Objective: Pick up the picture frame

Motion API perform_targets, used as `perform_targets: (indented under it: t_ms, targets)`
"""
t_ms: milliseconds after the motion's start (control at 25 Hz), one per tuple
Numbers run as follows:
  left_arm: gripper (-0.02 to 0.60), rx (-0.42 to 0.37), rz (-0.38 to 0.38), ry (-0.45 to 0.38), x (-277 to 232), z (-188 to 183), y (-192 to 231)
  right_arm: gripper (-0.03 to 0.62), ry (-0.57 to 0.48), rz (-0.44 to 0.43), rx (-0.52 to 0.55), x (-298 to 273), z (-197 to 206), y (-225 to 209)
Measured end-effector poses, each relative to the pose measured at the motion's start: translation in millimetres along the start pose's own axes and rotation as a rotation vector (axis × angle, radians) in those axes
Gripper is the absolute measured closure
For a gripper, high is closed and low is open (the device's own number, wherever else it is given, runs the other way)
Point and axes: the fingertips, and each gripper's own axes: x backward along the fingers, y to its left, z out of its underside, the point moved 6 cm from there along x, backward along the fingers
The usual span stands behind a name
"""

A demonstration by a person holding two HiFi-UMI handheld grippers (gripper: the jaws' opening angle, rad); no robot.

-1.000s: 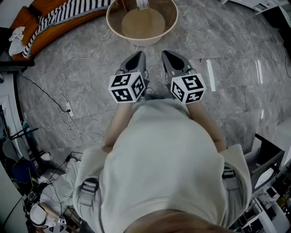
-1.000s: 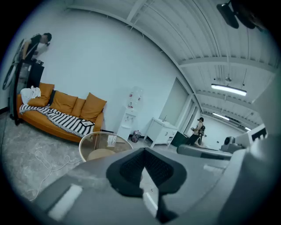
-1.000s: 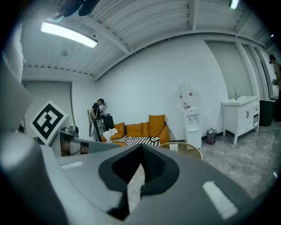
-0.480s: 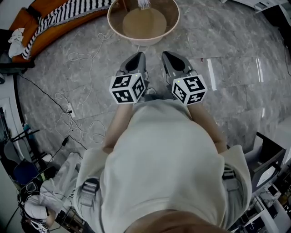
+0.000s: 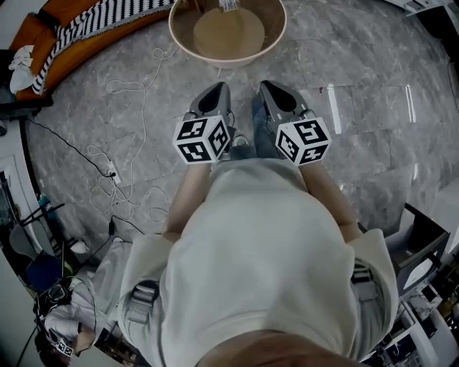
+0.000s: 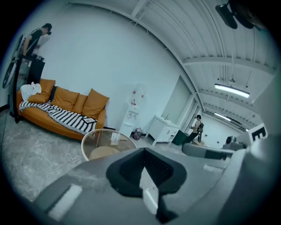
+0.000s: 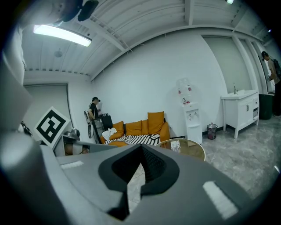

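The picture frame (image 5: 228, 6) is a small white upright card on the round glass table (image 5: 179, 36) at the top edge of the head view. It also shows in the left gripper view (image 6: 115, 139) and the right gripper view (image 7: 176, 146). My left gripper (image 5: 213, 97) and right gripper (image 5: 276, 95) hang side by side in front of the person's body, short of the table and pointing towards it. In each gripper view the dark pads meet at the tips, left gripper (image 6: 142, 151) and right gripper (image 7: 141, 149), with nothing between them.
An orange sofa (image 5: 79, 32) with a striped blanket stands beyond the table to the left. White cables (image 5: 122, 179) trail over the grey marble floor. A water dispenser (image 6: 136, 105) and a white cabinet (image 6: 164, 129) stand at the far wall. A black crate (image 5: 423, 244) sits at the right.
Both grippers have edged slightly forward towards the table, keeping side by side. Their jaws look the same as before.
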Motion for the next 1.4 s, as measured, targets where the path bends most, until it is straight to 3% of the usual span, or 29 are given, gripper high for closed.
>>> perform_targets:
  t_ms: [360,880,1400]
  targets:
    - [0.581,0.023,-0.026,0.001,-63,-28,21,0.594,0.007,-0.02,0.016,-50,-26,-50]
    - [0.581,0.071,-0.134,-0.022,-180,-104,55,0.594,0.052,-0.092,0.037,-169,-89,-161]
    - [0.581,0.153,-0.237,0.015,-282,-128,90,0.594,0.159,-0.182,0.045,-264,-103,-245]
